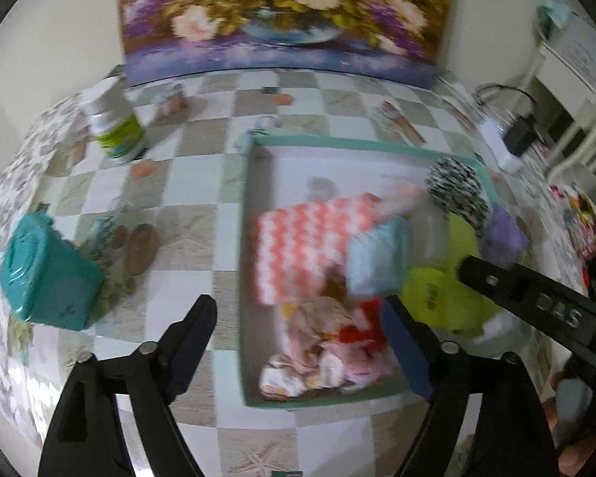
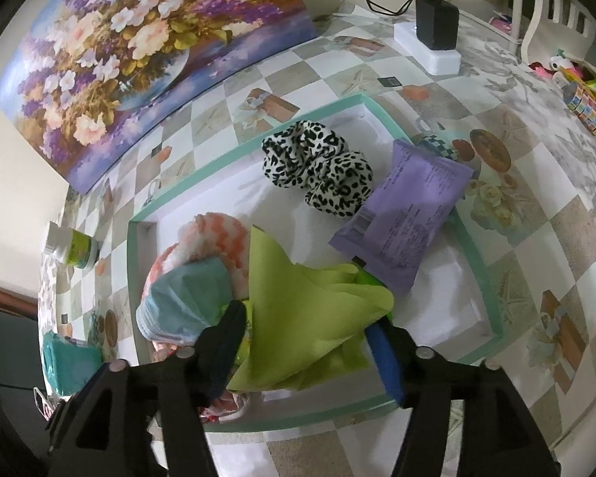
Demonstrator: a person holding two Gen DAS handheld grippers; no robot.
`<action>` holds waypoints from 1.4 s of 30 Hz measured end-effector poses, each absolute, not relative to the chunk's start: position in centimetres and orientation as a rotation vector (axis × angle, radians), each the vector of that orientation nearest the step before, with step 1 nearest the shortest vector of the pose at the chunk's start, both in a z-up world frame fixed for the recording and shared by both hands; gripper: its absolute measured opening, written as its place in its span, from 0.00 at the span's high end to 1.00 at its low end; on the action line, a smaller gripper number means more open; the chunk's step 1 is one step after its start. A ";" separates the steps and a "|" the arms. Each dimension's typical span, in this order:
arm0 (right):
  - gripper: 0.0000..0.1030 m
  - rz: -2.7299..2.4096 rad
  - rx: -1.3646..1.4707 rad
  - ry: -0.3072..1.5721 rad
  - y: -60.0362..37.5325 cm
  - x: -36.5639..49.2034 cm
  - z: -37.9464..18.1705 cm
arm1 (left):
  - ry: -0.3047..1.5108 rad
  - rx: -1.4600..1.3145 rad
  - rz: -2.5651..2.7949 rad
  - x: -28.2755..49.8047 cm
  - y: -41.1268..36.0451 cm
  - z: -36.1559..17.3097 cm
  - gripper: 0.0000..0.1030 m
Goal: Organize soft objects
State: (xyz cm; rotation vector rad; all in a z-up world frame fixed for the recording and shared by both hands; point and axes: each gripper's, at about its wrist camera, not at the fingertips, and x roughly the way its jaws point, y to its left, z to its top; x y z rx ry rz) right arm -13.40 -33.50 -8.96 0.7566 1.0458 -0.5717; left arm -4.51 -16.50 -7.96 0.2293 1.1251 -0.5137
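Note:
A shallow box with a teal rim [image 1: 243, 278] [image 2: 472, 246] holds the soft things. In it lie a coral-and-white zigzag cloth [image 1: 310, 246], a light blue cloth [image 2: 178, 298], crumpled pink and red cloths [image 1: 329, 349], a leopard-print scrunchie [image 2: 318, 167] and a purple packet [image 2: 405, 210]. My right gripper [image 2: 306, 326] is open low over the box, and a lime green cloth [image 2: 306, 302] lies loose between its fingers. My left gripper [image 1: 298, 314] is open over the box's near left side, with nothing in it. One right finger [image 1: 496, 278] shows beside it.
The box sits on a checked tablecloth. A white bottle with a green label [image 1: 115, 127] and a teal wipes pack [image 1: 47, 274] stand left of it. A flower painting [image 2: 139, 51] leans at the back. A power strip with a black charger [image 2: 437, 28] lies at the back right.

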 end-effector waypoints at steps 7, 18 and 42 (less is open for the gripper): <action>0.03 -0.566 0.729 1.030 -33.2 -13.4 -8.7 | 1.158 0.145 -0.372 -2.5 -13.3 -8.5 0.04; 0.00 -0.539 0.620 1.048 -31.0 -13.1 -7.8 | 1.202 0.107 -0.284 -1.8 -9.5 -8.6 0.01; 0.00 -0.473 0.486 1.058 -25.3 -15.4 -5.1 | 1.124 0.218 -0.155 -5.1 -5.2 -5.0 0.01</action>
